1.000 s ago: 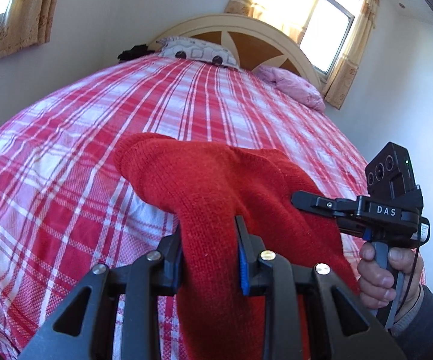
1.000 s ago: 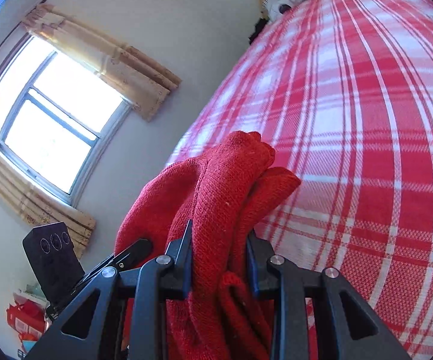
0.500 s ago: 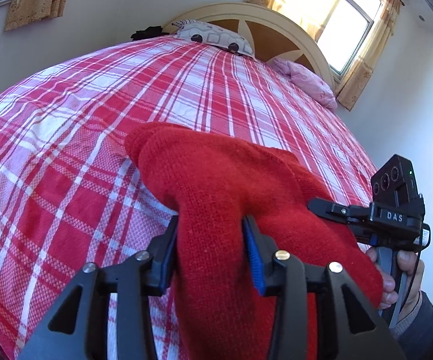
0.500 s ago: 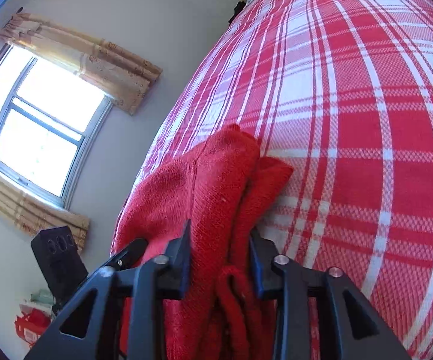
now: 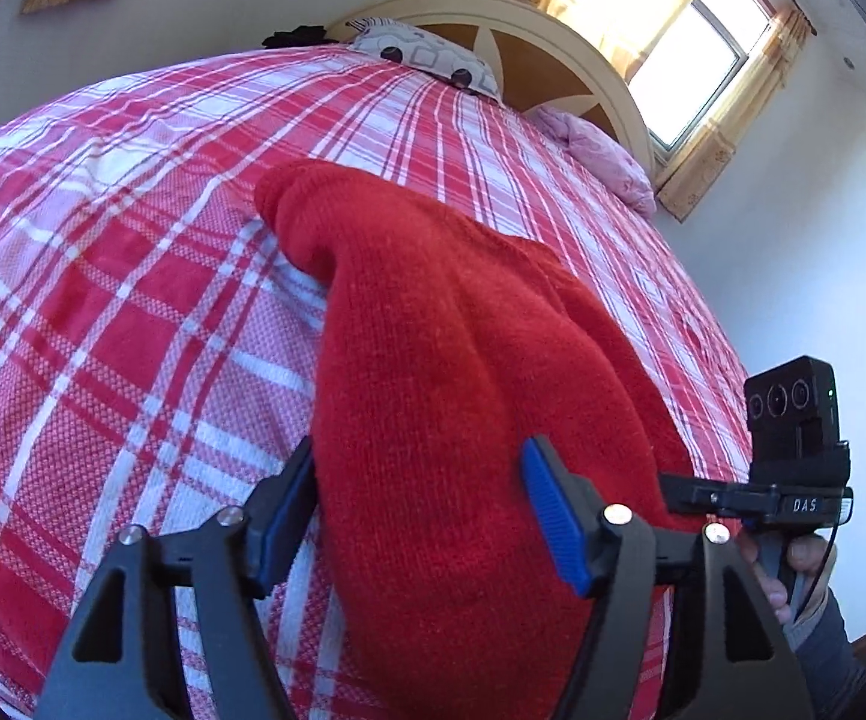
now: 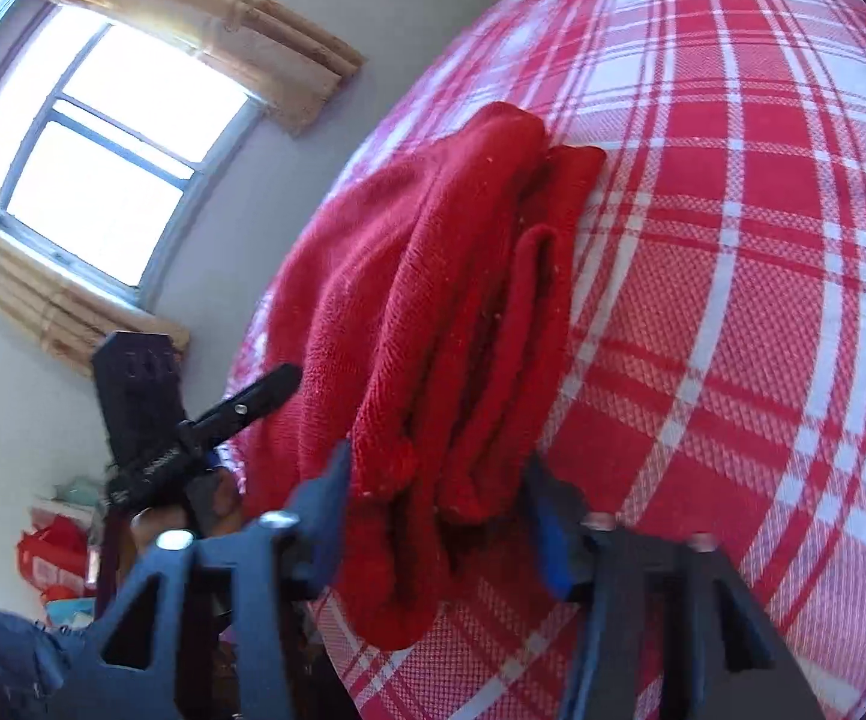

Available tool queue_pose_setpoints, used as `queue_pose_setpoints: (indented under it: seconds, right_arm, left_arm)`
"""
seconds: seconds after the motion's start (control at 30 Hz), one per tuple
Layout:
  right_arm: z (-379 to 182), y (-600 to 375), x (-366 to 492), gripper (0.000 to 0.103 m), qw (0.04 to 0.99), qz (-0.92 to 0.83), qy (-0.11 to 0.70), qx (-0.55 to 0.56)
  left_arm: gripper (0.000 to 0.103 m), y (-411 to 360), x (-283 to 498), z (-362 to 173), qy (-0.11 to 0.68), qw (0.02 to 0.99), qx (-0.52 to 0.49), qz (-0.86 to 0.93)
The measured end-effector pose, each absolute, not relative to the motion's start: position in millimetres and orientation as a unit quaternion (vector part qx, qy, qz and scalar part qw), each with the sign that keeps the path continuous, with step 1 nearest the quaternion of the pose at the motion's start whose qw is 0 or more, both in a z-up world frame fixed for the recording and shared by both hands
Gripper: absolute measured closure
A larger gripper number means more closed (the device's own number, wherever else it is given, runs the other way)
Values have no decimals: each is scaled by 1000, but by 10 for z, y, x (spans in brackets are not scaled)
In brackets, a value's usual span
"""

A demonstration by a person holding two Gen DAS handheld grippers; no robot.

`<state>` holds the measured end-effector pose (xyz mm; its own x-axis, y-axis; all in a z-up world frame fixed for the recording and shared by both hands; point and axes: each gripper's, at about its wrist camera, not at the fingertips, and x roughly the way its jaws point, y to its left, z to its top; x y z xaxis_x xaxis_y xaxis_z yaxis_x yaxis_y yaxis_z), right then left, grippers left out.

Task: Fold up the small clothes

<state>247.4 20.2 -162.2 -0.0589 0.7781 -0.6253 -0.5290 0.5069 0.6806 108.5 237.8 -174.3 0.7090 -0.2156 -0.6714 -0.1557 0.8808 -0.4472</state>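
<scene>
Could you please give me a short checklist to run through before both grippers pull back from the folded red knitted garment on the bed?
1. Left gripper released: ok. Its jaws have just been opening; the red knitted garment lies between them, and a gap shows at the blue right pad.
2. Right gripper released: ok. Its jaws have been opening and stand apart around the folded edge, though the view is blurred.
3. Garment resting on the red and white checked bedspread: ok.
4. Fold tidy: not ok. In the right wrist view the layers look bunched and uneven.
5. Yarn snagged on a pad: cannot tell.
</scene>
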Motion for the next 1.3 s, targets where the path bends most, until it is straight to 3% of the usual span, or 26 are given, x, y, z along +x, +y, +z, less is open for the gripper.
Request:
queue_pose_setpoints:
  seconds: [0.17, 0.23, 0.3, 0.37, 0.67, 0.87, 1.3]
  right_arm:
    - [-1507, 227, 2406, 57, 710, 456, 531, 82]
    - [-1466, 197, 2351, 51, 725, 442, 523, 73]
    - [-1452, 145, 2239, 50, 749, 421, 510, 42]
    - [-1474, 111, 2217, 50, 752, 411, 512, 48]
    - [-1267, 134, 1913, 50, 797, 388, 463, 16]
    - [-1379, 151, 1841, 50, 806, 355, 474, -14]
    - [-867, 92, 1400, 48, 850, 350, 393, -30]
  left_arm:
    - [20, 2131, 1009, -1619, 368, 920, -131, 34]
    - [16, 2081, 960, -1621, 365, 924, -112, 30]
    - [7, 2077, 918, -1647, 362, 926, -101, 36]
    - [5, 2114, 877, -1693, 358, 927, -101, 41]
    - [2, 2081, 789, -1687, 360, 926, -105, 46]
    - [1, 2103, 765, -1733, 369, 920, -127, 40]
    - [1, 1912, 533, -1327, 325, 940, -93, 44]
